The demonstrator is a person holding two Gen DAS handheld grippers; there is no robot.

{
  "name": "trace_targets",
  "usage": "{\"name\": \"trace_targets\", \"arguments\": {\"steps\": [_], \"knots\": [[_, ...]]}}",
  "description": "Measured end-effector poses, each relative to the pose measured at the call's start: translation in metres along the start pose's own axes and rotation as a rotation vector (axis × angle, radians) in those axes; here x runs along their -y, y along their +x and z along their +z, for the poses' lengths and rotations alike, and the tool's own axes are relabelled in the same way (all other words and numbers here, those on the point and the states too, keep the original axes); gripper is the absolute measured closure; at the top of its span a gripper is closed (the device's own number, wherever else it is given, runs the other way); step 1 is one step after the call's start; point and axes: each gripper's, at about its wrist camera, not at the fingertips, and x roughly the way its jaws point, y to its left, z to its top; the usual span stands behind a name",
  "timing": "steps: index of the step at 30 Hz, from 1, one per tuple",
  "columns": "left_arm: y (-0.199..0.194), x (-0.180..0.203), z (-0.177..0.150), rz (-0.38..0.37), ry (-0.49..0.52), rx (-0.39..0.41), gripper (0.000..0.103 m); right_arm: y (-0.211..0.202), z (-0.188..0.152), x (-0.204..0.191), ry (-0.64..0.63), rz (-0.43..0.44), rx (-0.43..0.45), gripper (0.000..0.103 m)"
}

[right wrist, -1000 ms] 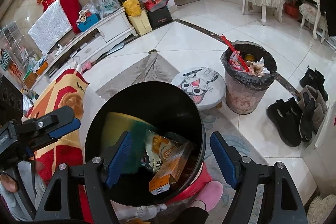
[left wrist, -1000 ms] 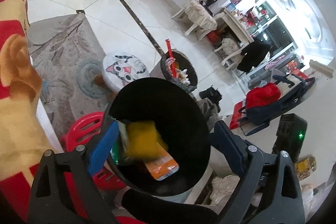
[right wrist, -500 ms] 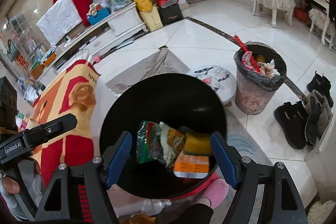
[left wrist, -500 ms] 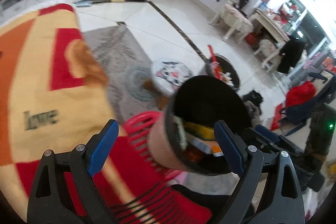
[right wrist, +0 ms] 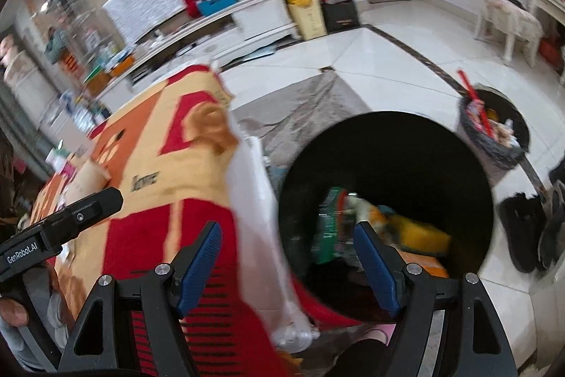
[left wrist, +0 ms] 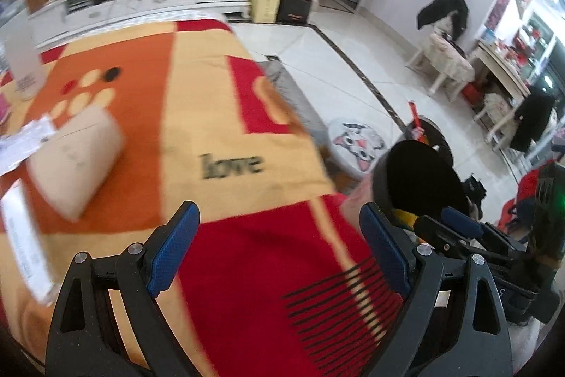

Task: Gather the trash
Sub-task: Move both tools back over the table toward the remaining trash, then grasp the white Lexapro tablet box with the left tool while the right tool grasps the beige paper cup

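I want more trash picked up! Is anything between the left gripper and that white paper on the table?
Nothing visible blocks it. The left hand-held gripper, open, hangs over bare blanket; the crumpled paper lies at the far left beside a beige box.

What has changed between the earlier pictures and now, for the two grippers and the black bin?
The left gripper swung left, away from the black bin, and now faces the blanket-covered table. The right gripper shifted left too, so the bin sits to its right. Both stay open and empty; the wrappers remain in the bin.
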Motion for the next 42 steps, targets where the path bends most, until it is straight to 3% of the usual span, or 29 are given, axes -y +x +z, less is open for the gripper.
{"name": "trace_targets", "arguments": {"steps": [16, 22, 32, 33, 35, 36, 42], "knots": [[-0.088, -0.163, -0.044, 0.233, -0.259, 0.058, 0.011, 0.045, -0.007, -0.139, -0.219, 0.181, -0.09, 0.025], [-0.078, -0.207, -0.048, 0.267, -0.364, 0.031, 0.011, 0.063, -0.009, -0.178, -0.272, 0.204, -0.128, 0.025], [-0.032, -0.218, -0.041, 0.292, -0.364, -0.051, 0.011, 0.076, 0.006, -0.206, -0.26, 0.23, -0.137, 0.023], [-0.033, -0.217, -0.041, 0.298, -0.341, -0.037, 0.013, 0.077, 0.008, -0.208, -0.256, 0.235, -0.136, 0.023], [-0.035, -0.216, -0.041, 0.295, -0.304, -0.04, 0.037, 0.082, 0.015, -0.217, -0.246, 0.249, -0.137, 0.022], [-0.037, -0.216, -0.04, 0.289, -0.284, -0.044, 0.043, 0.085, 0.018, -0.221, -0.244, 0.255, -0.14, 0.022], [-0.048, -0.225, -0.043, 0.226, -0.264, -0.073, 0.05, 0.104, 0.036, -0.243, -0.172, 0.316, -0.167, 0.022]]}}
